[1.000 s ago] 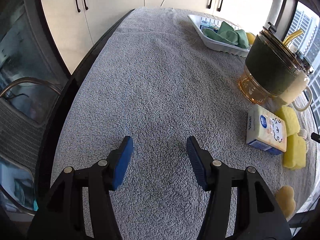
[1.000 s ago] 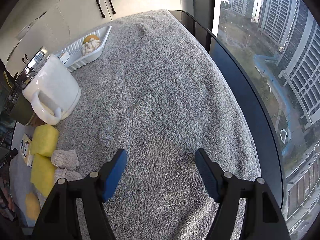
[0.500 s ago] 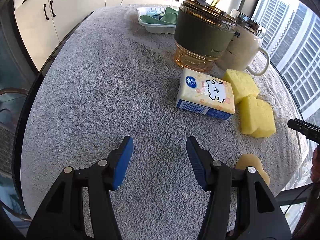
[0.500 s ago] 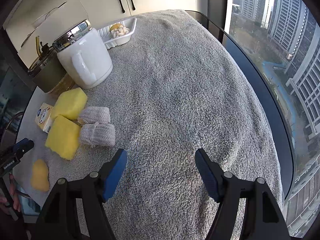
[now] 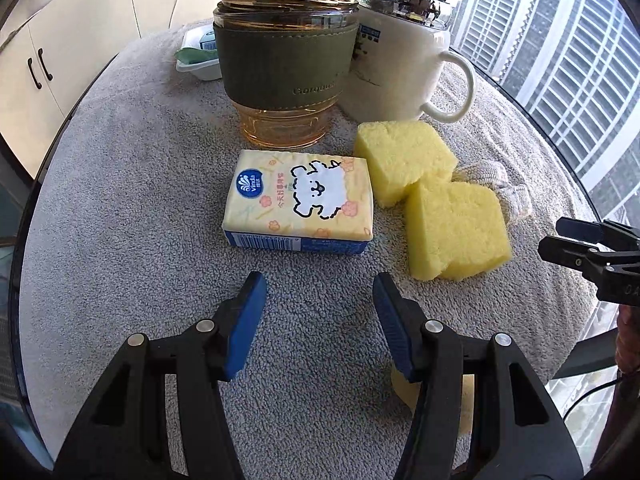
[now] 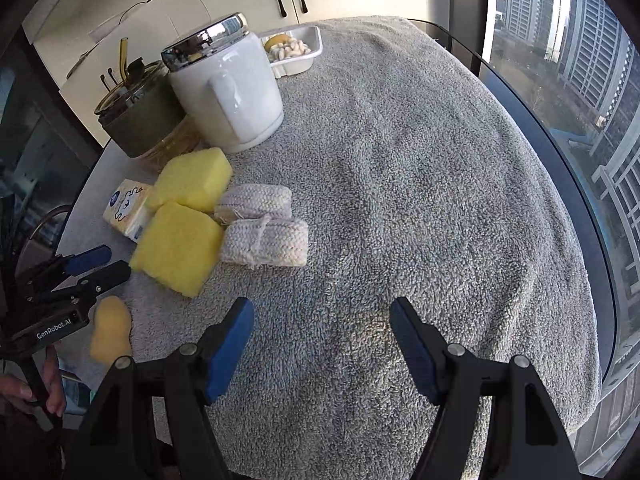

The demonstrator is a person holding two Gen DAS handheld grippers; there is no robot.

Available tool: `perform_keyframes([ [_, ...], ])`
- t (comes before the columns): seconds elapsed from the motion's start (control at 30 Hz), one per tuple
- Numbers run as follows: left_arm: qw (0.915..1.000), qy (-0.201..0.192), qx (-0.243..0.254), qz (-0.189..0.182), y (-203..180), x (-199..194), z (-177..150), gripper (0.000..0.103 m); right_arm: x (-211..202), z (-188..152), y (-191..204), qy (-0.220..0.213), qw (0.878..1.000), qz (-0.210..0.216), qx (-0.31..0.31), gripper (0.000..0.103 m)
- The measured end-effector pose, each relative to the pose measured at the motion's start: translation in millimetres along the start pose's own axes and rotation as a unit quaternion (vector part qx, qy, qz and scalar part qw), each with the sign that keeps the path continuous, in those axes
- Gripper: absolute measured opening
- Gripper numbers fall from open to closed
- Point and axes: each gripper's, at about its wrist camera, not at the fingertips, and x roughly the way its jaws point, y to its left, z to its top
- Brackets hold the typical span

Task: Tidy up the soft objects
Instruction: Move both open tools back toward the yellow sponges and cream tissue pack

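Yellow tissue pack [image 5: 300, 204] sits ahead of the left gripper [image 5: 318, 312]: its empty, parted fingers should probably straddle the pack squarely.

Daylight floods in from the window [image 6: 560, 80] on the right of both views, bright but not harsh. The sky there is washed out to near white in the left wrist view. The towel-covered table [image 5: 140, 200] is evenly lit, with soft shadows. The mug's chrome lid [image 6: 204, 42] shows glare (small bright highlights). Both views are sharp centrally; fisheye distortion bends the table's edges, and the corners go black.
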Motion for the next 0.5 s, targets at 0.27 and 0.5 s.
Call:
perform_keyframes([
  [0.27,0.9998,-0.008,-0.014,-0.01,4.5,13.8,22.8,0.054,5.7,1.0,8.2,0.002,1.0,0.004,-0.009,0.073],
  [0.5,0.9997,-0.01,-0.021,-0.008,7.3,22.1,37.0,0.056,11.0,4.2,11.6,-0.003,1.0,0.0,-0.019,0.074],
])
